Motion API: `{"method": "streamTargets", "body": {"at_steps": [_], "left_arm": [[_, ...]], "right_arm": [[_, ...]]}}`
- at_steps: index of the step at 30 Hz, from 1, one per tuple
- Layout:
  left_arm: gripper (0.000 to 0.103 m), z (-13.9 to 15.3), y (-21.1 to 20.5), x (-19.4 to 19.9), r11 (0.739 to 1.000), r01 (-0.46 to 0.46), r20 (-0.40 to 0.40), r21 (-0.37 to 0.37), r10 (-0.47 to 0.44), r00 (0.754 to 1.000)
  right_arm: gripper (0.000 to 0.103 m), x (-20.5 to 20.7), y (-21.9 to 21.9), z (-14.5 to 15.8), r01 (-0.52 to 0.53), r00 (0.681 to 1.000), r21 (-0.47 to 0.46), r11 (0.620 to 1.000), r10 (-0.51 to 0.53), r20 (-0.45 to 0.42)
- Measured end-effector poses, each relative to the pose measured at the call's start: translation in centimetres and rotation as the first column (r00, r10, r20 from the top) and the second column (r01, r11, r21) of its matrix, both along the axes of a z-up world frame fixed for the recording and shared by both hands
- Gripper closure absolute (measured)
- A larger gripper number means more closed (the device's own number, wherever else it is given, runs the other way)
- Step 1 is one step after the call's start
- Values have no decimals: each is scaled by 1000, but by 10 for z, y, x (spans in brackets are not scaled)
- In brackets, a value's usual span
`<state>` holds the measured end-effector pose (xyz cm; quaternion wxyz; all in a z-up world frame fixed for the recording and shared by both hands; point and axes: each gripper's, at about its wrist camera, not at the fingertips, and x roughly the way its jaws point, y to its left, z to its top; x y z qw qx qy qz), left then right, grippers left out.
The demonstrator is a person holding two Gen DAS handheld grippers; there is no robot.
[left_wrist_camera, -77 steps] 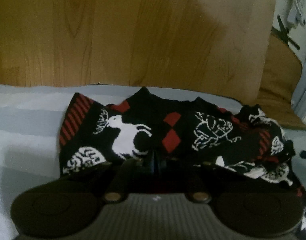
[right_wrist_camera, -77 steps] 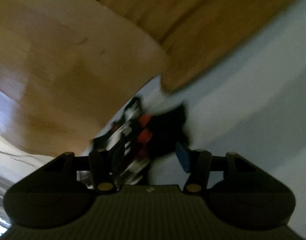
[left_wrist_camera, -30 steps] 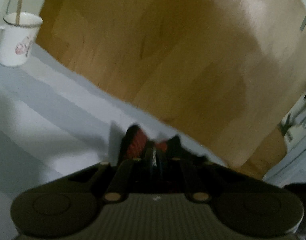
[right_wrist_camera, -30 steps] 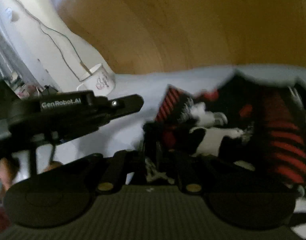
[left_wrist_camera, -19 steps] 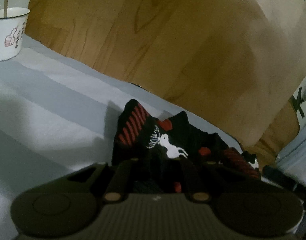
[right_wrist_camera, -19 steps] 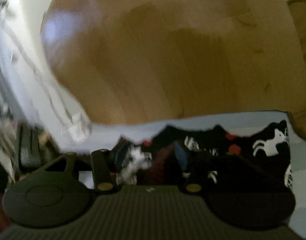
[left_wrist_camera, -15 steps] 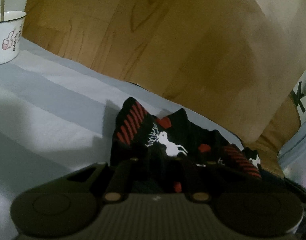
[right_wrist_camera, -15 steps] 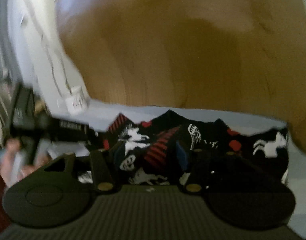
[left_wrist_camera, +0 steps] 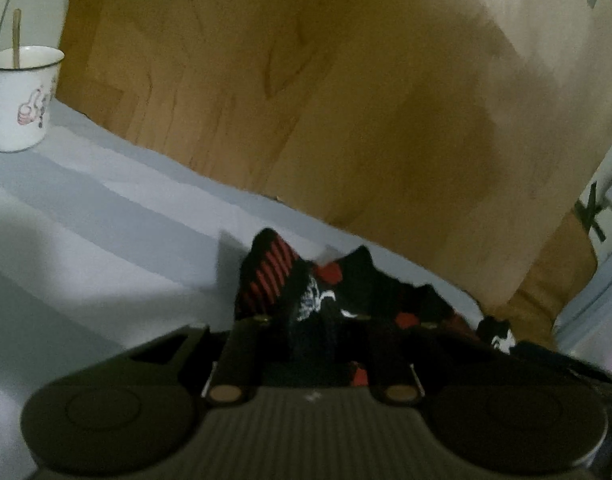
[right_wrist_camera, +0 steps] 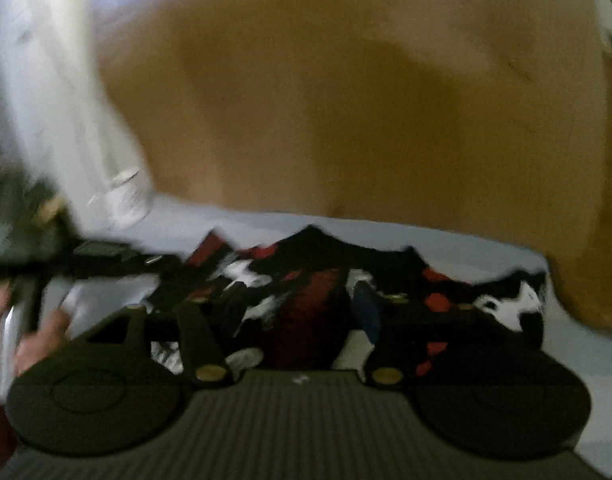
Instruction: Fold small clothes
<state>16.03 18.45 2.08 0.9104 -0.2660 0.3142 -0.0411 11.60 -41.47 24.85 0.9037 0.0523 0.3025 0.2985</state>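
Cloth [left_wrist_camera: 306, 292] (black, red and white patterned) is seen bunched on the pale sheet [left_wrist_camera: 85, 216] by the wooden board. It is being released by both the opening left gripper [left_wrist_camera: 322, 320] and right gripper [right_wrist_camera: 289, 308]; flattening seemingly remains undone.

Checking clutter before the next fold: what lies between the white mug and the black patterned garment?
Left wrist view: only bare grey striped cloth lies between the mug and the garment.
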Motion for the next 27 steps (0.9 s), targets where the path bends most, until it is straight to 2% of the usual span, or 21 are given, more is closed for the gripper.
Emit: {"method": "streamTargets", "body": {"at_steps": [3, 4, 5, 6, 7, 9, 10, 12, 15, 16, 18, 20, 24, 27], "left_arm": [[88, -1, 0, 2, 1000, 3, -10, -4, -3, 1000], [88, -2, 0, 3, 1000, 6, -15, -5, -6, 1000], [88, -3, -1, 4, 1000, 7, -17, -5, -7, 1000], [88, -3, -1, 4, 1000, 7, -17, -7, -7, 1000], [88, -3, -1, 4, 1000, 4, -15, -9, -4, 1000], [86, -2, 1, 4, 1000, 0, -14, -12, 0, 1000], [86, -3, 0, 5, 1000, -1, -16, -10, 1, 1000], [84, -6, 0, 7, 1000, 1, -25, -1, -1, 1000], [84, -8, -3, 10, 1000, 11, -43, 6, -11, 999], [84, -9, -4, 10, 1000, 14, -47, 12, -14, 999], [84, -9, -6, 10, 1000, 23, -45, 22, -22, 999], [84, -10, -11, 11, 998, 29, -52, 50, -27, 998], [84, -15, -26, 15, 987, 32, -69, 156, -21, 997], [84, -16, -40, 15, 967, 33, -58, 253, -19, 998]], "right_arm": [[44, 28, -2, -26, 50, 983, 72, 996, -36, -182], [69, 34, 1, -33, 40, 971, 92, 995, -17, -237], [84, 33, 4, -35, 29, 966, 109, 994, 0, -258], [86, 27, 7, -28, 29, 977, 114, 993, -4, -214], [88, 19, 9, -16, 10, 991, 131, 991, 8, -134], [89, 0, 8, 9, -23, 999, 185, 982, 18, 31], [89, -4, 7, 16, -27, 997, 206, 978, 10, 83], [89, -5, 11, 14, -2, 993, 164, 986, -18, 117], [89, 14, 22, -24, 76, 997, 6, 997, -76, -9], [89, 19, 20, -35, 99, 994, -13, 995, -100, -53], [88, 20, 8, -45, 124, 988, 84, 989, -115, -105], [88, 22, 2, -43, 141, 982, 135, 981, -122, -141], [87, 17, 3, -39, 126, 986, 125, 984, -111, -123], [89, 12, 9, -29, 116, 989, 168, 979, -97, -114]]}}
